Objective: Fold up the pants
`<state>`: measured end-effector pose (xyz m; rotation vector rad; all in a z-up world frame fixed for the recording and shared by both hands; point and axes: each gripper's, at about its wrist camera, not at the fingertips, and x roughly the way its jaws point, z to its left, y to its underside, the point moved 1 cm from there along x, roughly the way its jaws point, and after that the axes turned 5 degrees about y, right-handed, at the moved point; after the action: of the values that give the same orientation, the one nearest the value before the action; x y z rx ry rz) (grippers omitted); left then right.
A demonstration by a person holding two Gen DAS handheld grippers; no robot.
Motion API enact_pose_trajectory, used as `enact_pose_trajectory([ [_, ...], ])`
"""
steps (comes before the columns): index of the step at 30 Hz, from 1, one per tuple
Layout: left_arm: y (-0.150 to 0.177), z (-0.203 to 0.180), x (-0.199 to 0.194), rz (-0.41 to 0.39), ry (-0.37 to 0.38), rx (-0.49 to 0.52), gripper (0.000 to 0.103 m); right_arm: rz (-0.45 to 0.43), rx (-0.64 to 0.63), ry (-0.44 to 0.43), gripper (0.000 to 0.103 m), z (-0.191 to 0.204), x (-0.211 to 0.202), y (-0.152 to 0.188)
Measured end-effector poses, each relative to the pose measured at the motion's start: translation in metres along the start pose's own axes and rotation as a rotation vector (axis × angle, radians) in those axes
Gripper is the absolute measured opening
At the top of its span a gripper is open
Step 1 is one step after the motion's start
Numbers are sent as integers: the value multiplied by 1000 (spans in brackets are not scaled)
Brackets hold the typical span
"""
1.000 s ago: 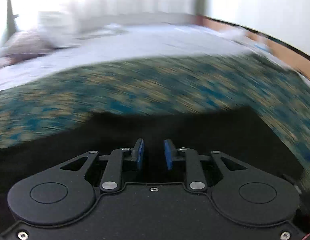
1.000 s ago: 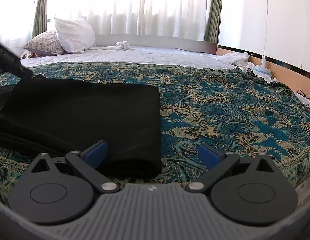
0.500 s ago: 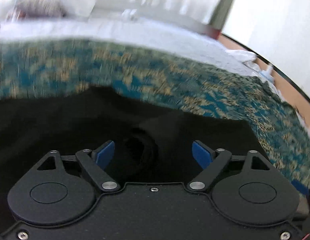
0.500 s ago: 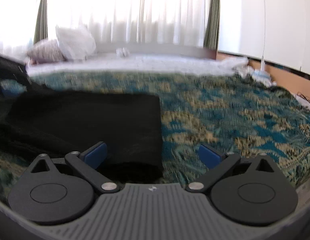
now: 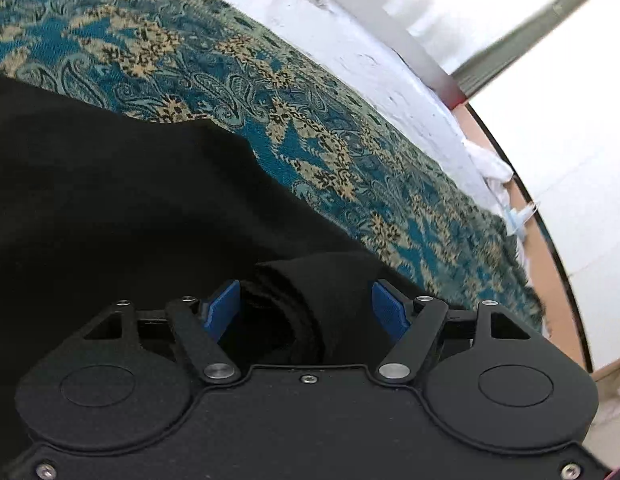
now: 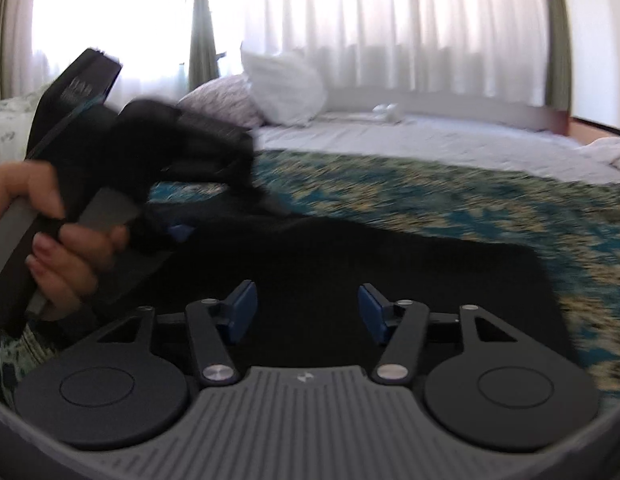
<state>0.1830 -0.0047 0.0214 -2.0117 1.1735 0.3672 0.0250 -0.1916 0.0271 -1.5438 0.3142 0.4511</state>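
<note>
- The black pants (image 5: 122, 208) lie folded flat on the patterned bedspread (image 5: 310, 136), near the edge of the bed closest to both cameras, well short of the white pillow (image 6: 284, 88) at the far end.
- The left gripper (image 5: 306, 306) is tilted and sits low over the pants. Its blue pads (image 5: 224, 308) are spread but closing, with a raised roll of black cloth between them. No pad can be seen pressing that cloth yet.
- My reading is that this hand is lining up on a thick folded edge, so it can lift that edge for the next fold.
- The right gripper (image 6: 306, 308) hovers over the pants just right of the left one. Its fingers are part open and closing. Black cloth lies under and ahead of the gap, and whether the pads touch it cannot be told.
- In the right wrist view, a hand (image 6: 50, 232) grips the left tool's handle, to the left of the pants.
- The pants are so dark that layers, seams and waistband hardly show. Which end faces the cameras cannot be told.
- Both gripper bodies hide the near edge of the pants, the right wrist view is blurred, and the left wrist view cuts off the pants on its left side.
</note>
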Motion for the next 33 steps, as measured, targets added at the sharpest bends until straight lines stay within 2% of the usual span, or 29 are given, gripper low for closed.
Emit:
enact_pose_trajectory([
  [2, -3, 0, 4, 1, -9, 2, 65, 32, 4, -14, 62, 6, 11, 0],
  [4, -4, -7, 7, -5, -42, 56, 35, 64, -13, -2, 62, 11, 19, 5],
  [5, -3, -11, 7, -10, -64, 96, 22, 62, -16, 5, 66, 12, 21, 9],
  [7, 2, -24, 4, -51, -111, 188, 17, 53, -4, -2, 66, 11, 19, 11],
  [8, 6, -32, 1, -96, -138, 252, 16, 51, 5, -6, 68, 10, 18, 12],
  [10, 13, -46, -7, -187, -183, 369, 15, 47, 22, -14, 70, 7, 18, 14],
  [13, 25, -66, -12, -317, -298, 567, 15, 43, 27, -16, 71, 6, 16, 15],
  [15, 23, -67, -10, -336, -345, 593, 15, 39, 16, -14, 72, 9, 18, 16],
  [19, 9, -54, -2, -295, -391, 528, 15, 35, -1, -12, 75, 11, 17, 16],
  [24, 20, -54, -10, -277, -344, 553, 16, 32, 3, -27, 79, 10, 17, 17],
  [28, 37, -68, -17, -246, -250, 631, 29, 30, -16, -30, 84, 12, 18, 16],
  [30, 46, -72, -16, -217, -209, 658, 33, 29, -23, -30, 85, 14, 18, 17],
  [31, 51, -72, -14, -203, -205, 674, 34, 29, -25, -29, 86, 14, 18, 17],
  [33, 59, -70, -5, -171, -244, 704, 35, 28, -24, -28, 87, 14, 18, 17],
])
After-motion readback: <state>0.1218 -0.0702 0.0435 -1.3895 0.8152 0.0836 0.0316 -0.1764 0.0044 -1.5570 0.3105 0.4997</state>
